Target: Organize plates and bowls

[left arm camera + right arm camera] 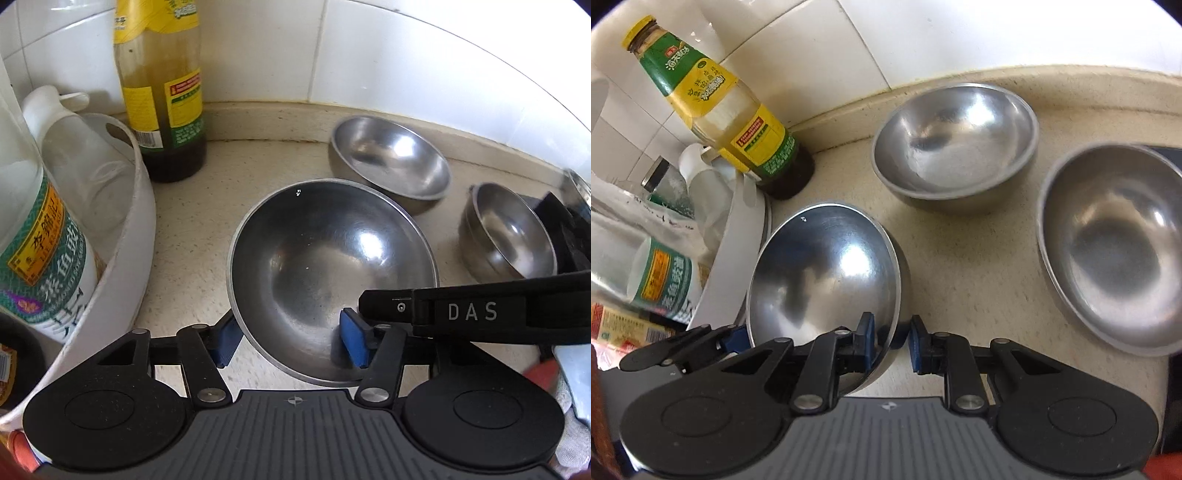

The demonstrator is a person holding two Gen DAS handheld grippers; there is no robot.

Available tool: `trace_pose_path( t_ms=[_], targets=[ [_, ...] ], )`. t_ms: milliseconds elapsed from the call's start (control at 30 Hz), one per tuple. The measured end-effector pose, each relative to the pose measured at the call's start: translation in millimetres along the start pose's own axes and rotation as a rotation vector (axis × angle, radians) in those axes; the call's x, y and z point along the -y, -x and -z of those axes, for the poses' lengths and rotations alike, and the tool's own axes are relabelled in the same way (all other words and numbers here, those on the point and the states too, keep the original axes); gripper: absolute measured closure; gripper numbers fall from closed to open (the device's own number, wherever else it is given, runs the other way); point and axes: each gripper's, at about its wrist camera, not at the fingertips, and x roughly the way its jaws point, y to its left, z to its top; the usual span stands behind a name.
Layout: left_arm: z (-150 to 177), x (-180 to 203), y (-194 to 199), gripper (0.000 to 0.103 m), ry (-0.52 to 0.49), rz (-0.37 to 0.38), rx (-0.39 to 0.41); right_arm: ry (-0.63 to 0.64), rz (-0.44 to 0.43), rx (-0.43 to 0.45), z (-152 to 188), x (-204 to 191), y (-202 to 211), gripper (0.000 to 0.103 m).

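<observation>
Three steel bowls stand on the beige counter. The nearest bowl (pixel 332 266) (pixel 823 273) is tilted. My left gripper (pixel 291 341) is open, one blue pad (pixel 226 341) outside the bowl's near rim and one (pixel 354 341) inside it. My right gripper (pixel 891 343) is open and straddles the same bowl's right rim, its left pad (pixel 866 341) inside and its right pad (pixel 916 343) outside. A second bowl (pixel 391 160) (pixel 956 144) sits by the back wall. A third bowl (pixel 508 230) (pixel 1115 247) sits to the right.
A yellow-labelled sauce bottle (pixel 162 88) (pixel 716 107) stands in the back corner. A white tub (pixel 122 236) (pixel 738 236) with bottles and jars is at left, close to the tilted bowl. Tiled wall (pixel 369 48) behind. A dark object (pixel 565 229) lies at far right.
</observation>
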Motion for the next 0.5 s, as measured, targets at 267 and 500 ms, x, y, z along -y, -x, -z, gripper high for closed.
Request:
trace_pose_path(
  t_ms=[267,500],
  targets=[
    [24.6,17.3,24.9,0.036,-0.077,0.035,-0.009,0.013,-0.005,-0.032,30.0,5.0,26.6,0.082],
    [38.6,26.3,33.8,0.033,-0.107,0.060,-0.014,-0.003,-0.013,-0.035,50.4,8.2,43.8,0.081]
  ],
)
